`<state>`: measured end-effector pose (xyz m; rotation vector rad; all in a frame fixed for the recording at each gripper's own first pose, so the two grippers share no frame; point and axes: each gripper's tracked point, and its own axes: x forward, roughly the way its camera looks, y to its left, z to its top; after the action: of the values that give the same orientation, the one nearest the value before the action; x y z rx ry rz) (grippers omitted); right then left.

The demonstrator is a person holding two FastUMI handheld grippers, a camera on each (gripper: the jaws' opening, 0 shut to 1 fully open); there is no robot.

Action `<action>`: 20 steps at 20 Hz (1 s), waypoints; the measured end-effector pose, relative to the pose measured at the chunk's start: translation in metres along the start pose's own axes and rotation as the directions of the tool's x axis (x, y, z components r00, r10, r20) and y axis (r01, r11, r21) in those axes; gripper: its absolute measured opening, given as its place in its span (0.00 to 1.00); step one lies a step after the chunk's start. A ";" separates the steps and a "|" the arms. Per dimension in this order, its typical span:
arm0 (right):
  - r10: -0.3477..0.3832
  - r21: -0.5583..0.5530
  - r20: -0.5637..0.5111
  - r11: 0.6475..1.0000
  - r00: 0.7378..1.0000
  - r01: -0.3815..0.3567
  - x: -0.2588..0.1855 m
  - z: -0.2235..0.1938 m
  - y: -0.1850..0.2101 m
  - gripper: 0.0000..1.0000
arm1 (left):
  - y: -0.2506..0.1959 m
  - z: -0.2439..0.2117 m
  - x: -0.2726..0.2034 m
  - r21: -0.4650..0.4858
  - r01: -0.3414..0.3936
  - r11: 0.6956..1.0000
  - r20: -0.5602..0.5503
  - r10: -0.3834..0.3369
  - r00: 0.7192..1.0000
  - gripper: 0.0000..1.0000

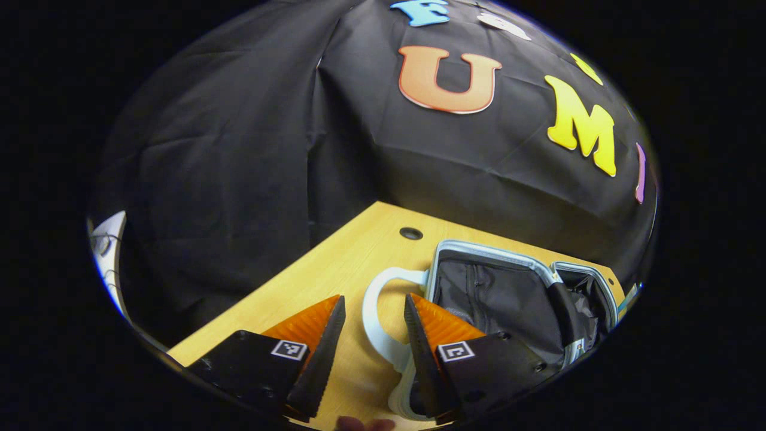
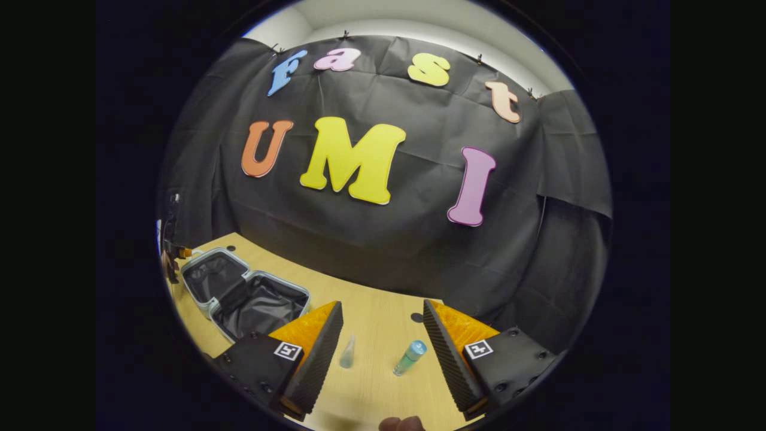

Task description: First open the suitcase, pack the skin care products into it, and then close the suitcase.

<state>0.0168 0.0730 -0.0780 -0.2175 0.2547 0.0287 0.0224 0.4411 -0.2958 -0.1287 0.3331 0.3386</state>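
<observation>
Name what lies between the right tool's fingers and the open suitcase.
In the right gripper view, only bare wooden tabletop separates the right tool from the open suitcase.

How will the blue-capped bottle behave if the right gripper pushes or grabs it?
The blue-capped bottle lies on its side on the table, so a sideways nudge would probably roll it. It looks small, likely light. Smooth round body may slip between the open right gripper fingers.

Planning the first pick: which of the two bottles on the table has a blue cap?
The right bottle, lying nearer the right tool finger; the left bottle is clear and pale.
</observation>
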 end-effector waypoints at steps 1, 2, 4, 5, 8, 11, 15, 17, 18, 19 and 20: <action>0.003 0.006 -0.002 1.000 1.000 -0.003 0.001 -0.004 0.000 0.80 | -0.012 0.015 -0.013 0.007 0.012 1.000 0.037 -0.013 0.999 0.69; 0.006 0.018 -0.001 1.000 1.000 -0.006 0.000 -0.006 -0.002 0.80 | -0.026 0.027 -0.029 0.019 0.024 1.000 0.068 -0.026 0.997 0.75; 0.013 0.045 0.008 0.999 1.000 -0.013 0.000 -0.008 -0.008 0.80 | -0.062 0.043 -0.062 0.076 0.038 0.996 0.103 -0.046 0.994 0.89; 0.016 0.058 0.016 0.998 1.000 -0.017 -0.001 -0.010 -0.011 0.80 | -0.081 0.050 -0.075 0.110 0.044 0.993 0.113 -0.057 0.992 0.93; 0.017 0.082 0.035 0.996 0.999 -0.020 -0.004 -0.014 -0.027 0.80 | -0.133 0.069 -0.120 0.120 0.032 0.992 0.169 -0.053 0.984 0.96; 0.014 0.107 0.044 0.994 0.999 -0.019 -0.009 -0.025 -0.047 0.80 | -0.215 0.059 -0.164 0.097 0.095 0.991 0.193 -0.112 0.975 0.97; 0.000 0.120 0.037 0.993 0.999 -0.004 -0.012 -0.044 -0.078 0.80 | -0.324 0.029 -0.199 0.093 0.213 0.973 0.164 -0.226 0.960 0.97; -0.007 0.121 0.016 0.993 1.000 0.005 -0.011 -0.057 -0.094 0.80 | -0.375 0.004 -0.211 0.109 0.281 0.954 0.120 -0.293 0.949 1.00; -0.015 0.125 0.006 0.992 1.000 0.014 -0.011 -0.062 -0.104 0.80 | -0.397 -0.007 -0.216 0.123 0.311 0.942 0.099 -0.323 0.941 0.97; -0.024 0.127 -0.002 0.992 1.000 0.024 -0.012 -0.066 -0.114 0.80 | -0.420 -0.019 -0.220 0.127 0.354 0.927 0.074 -0.365 0.928 0.97; -0.032 0.123 -0.009 0.992 0.999 0.033 -0.013 -0.070 -0.122 0.80 | -0.444 -0.030 -0.223 0.135 0.396 0.908 0.049 -0.405 0.913 0.97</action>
<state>-0.0063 -0.0615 -0.1154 -0.0992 0.2590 -0.0198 -0.0313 -0.0473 -0.2176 -0.0603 0.2430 -0.0864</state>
